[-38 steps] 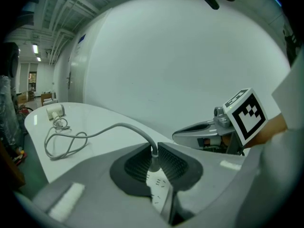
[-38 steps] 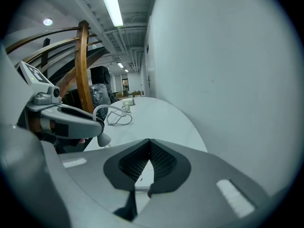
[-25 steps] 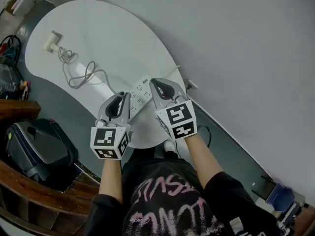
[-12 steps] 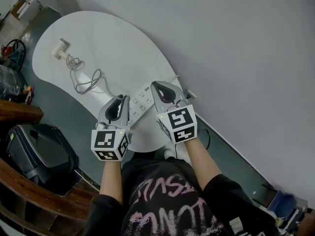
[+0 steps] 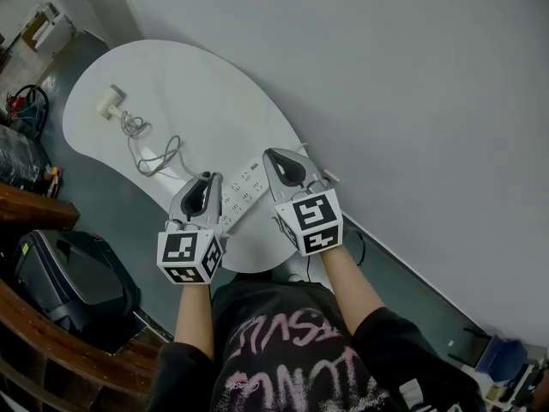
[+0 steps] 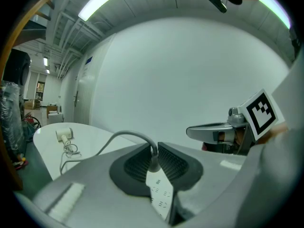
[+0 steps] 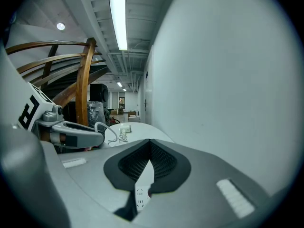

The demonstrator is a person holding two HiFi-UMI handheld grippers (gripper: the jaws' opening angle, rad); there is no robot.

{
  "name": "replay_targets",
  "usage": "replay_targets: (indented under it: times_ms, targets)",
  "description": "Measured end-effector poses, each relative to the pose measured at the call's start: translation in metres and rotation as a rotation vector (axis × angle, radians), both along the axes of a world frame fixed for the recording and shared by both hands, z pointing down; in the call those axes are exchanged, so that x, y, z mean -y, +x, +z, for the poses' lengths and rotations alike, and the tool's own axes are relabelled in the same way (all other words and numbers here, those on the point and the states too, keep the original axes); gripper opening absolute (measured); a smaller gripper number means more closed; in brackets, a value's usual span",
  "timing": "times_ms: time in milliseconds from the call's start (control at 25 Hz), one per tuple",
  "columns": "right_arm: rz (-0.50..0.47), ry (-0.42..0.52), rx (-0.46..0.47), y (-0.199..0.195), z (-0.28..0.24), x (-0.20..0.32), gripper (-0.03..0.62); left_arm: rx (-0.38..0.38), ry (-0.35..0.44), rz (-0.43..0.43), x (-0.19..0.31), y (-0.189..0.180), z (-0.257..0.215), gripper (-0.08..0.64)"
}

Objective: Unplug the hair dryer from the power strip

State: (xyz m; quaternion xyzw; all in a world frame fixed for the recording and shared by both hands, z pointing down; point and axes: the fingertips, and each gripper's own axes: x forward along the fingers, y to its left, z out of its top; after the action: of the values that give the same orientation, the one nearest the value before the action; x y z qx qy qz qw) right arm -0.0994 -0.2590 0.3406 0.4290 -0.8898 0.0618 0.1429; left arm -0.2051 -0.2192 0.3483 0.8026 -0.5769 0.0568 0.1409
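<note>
A white hair dryer (image 5: 110,101) lies at the far left of the white table (image 5: 197,75). Its grey cord (image 5: 153,151) loops across the top toward my left gripper (image 5: 208,177). In the left gripper view that gripper (image 6: 153,161) is shut on the cord's plug (image 6: 152,164). The white power strip (image 6: 160,194) shows just beneath; I cannot tell whether the prongs sit in a socket. The strip (image 5: 242,185) lies between both grippers. My right gripper (image 5: 270,153) hovers over its far end, shut with nothing held (image 7: 150,144).
The table stands against a plain grey wall, its near edge just before the person's body. A black case (image 5: 69,273) and a curved wooden rail (image 5: 60,342) lie at the lower left. A thin cable (image 5: 358,239) runs on the floor to the right.
Both grippers have risen a little together above the strip, with their jaws as before. The hair dryer and cord coil lie where they were.
</note>
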Motion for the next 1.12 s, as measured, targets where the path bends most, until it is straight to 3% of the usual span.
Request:
replay_targets:
  times_ms: [1120]
  targets:
    - [0.025,0.106,0.097,0.019,-0.054,0.011,0.011,0.042,0.148,-0.044,0.011,-0.005,-0.061,0.054]
